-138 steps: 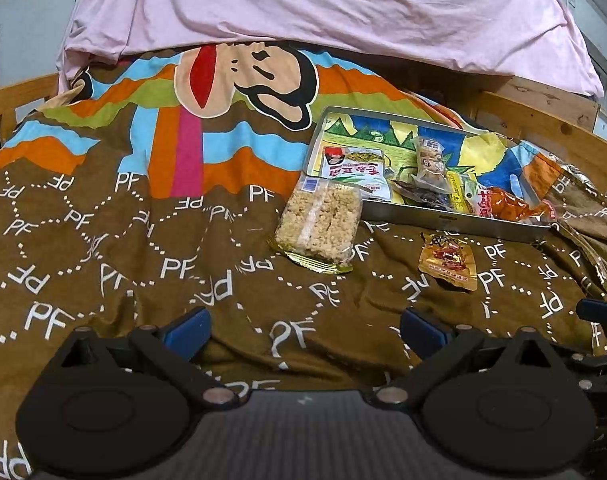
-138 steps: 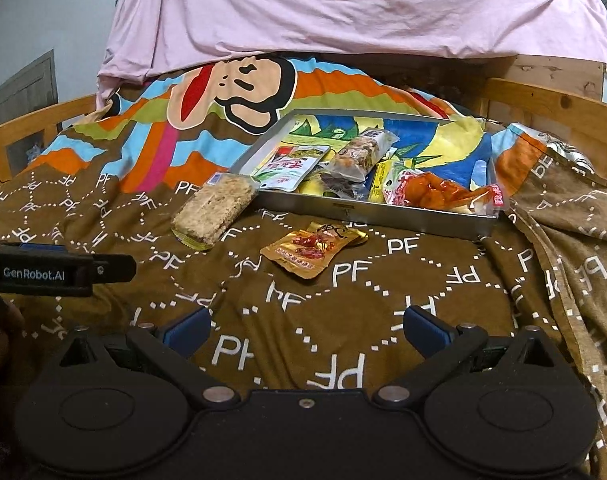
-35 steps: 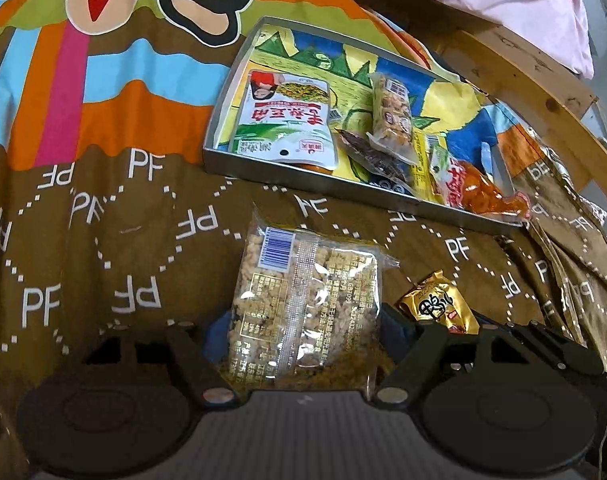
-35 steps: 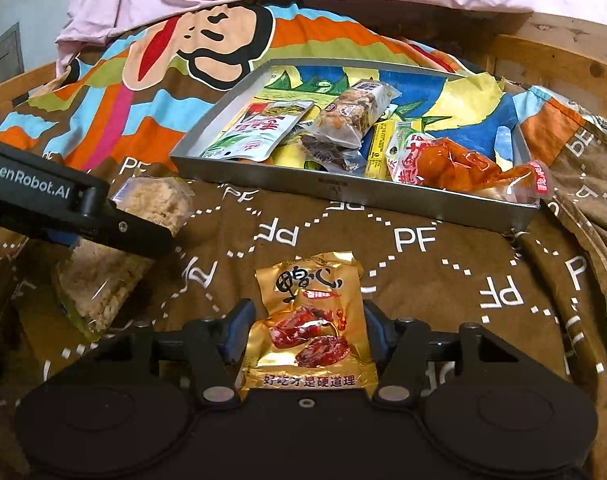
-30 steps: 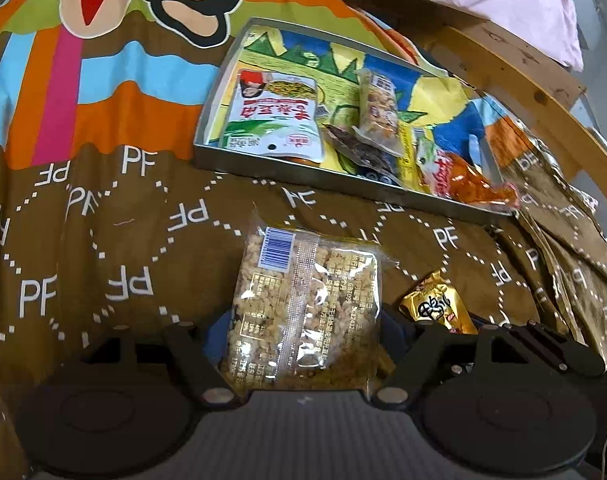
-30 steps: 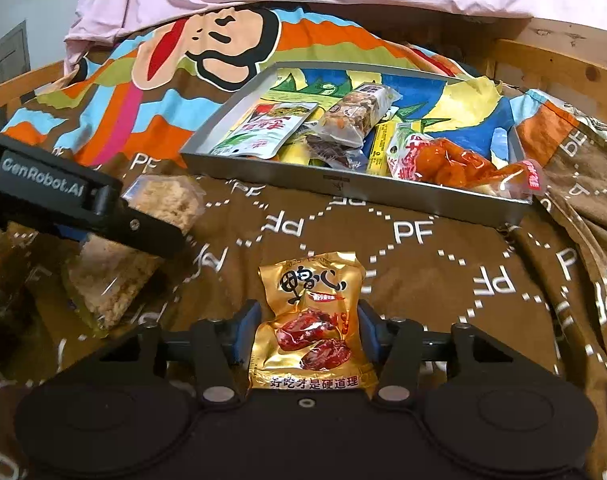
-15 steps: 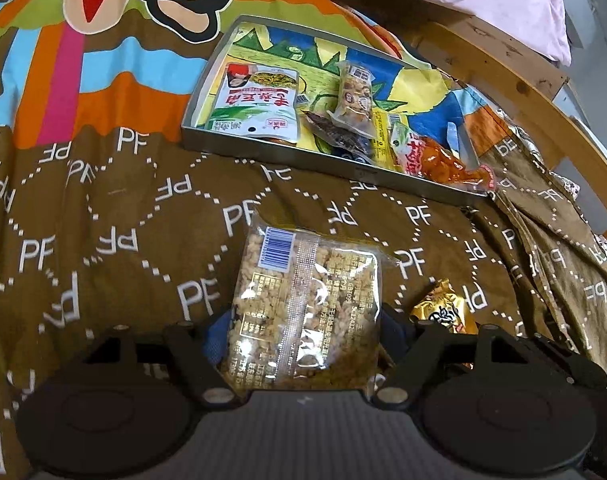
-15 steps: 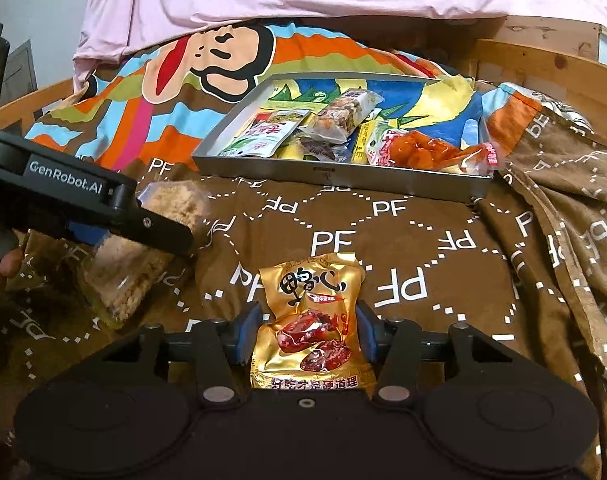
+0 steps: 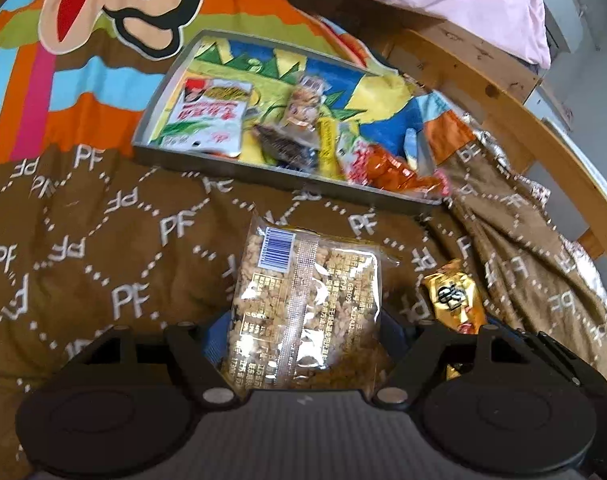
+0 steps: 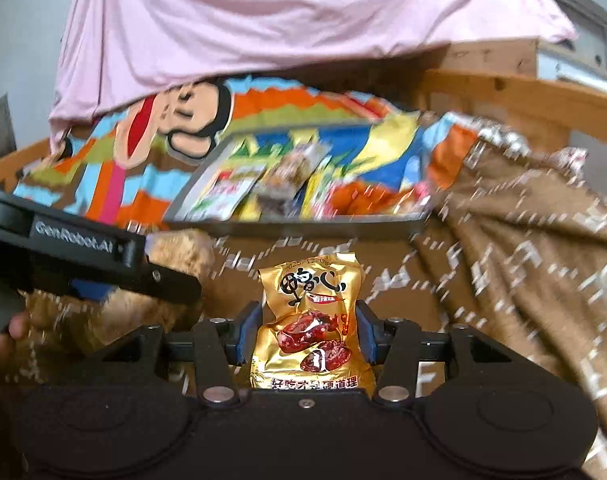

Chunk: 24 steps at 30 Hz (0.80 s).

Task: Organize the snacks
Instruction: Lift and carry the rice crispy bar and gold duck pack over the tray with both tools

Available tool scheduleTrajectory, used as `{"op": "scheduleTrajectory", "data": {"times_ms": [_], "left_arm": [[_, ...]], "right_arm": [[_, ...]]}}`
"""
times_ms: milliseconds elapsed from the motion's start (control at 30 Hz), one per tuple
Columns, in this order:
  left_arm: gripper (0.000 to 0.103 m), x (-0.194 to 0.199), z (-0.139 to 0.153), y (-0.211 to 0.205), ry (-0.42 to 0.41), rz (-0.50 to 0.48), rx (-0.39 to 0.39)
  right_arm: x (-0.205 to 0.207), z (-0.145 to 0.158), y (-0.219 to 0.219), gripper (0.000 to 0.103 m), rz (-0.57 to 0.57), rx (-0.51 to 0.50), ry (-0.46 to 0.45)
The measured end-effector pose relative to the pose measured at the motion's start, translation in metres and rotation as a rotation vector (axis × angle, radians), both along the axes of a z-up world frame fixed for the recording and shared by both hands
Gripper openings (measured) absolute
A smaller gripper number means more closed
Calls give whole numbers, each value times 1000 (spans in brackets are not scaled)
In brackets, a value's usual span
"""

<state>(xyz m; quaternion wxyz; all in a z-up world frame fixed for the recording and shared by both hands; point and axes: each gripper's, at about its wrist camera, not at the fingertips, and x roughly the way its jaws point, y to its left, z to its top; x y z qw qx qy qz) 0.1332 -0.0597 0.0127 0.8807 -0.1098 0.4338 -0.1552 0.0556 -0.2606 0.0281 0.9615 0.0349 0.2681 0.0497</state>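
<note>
Left wrist view: left gripper [image 9: 301,344] fingers clamped on clear rice-cracker pack [image 9: 303,308], held above brown blanket [image 9: 115,240] | right gripper [image 10: 303,338] fingers clamped on gold snack pouch [image 10: 311,324] | metal tray [image 9: 223,166] of snacks lies beyond on bed.

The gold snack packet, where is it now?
In the right wrist view the gold snack packet is clamped in the right gripper, above the brown blanket, short of the metal tray.

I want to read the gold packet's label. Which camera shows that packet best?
The right wrist view: the gold packet sits front-on, clamped in the right gripper. The left wrist view shows the packet small and partly hidden.
</note>
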Motion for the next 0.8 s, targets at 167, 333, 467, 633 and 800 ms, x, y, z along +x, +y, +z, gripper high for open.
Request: {"op": "scheduleTrajectory", "data": {"times_ms": [167,333,467,633,800], "left_arm": [[78,10,15,-17,-31,6,-19],[78,20,33,-35,-61,5,-24],[78,27,46,-44,-88,17,-9],[78,31,63,-54,-135,20,-2],[78,33,75,-60,-166,4,6]], "right_arm": [[1,19,-20,51,-34,7,-77],[1,29,-39,51,-77,45,-110],[2,34,-47,51,-91,65,-131],[1,43,-52,51,-104,67,-169],[-1,48,-59,51,-124,68,-190]]}}
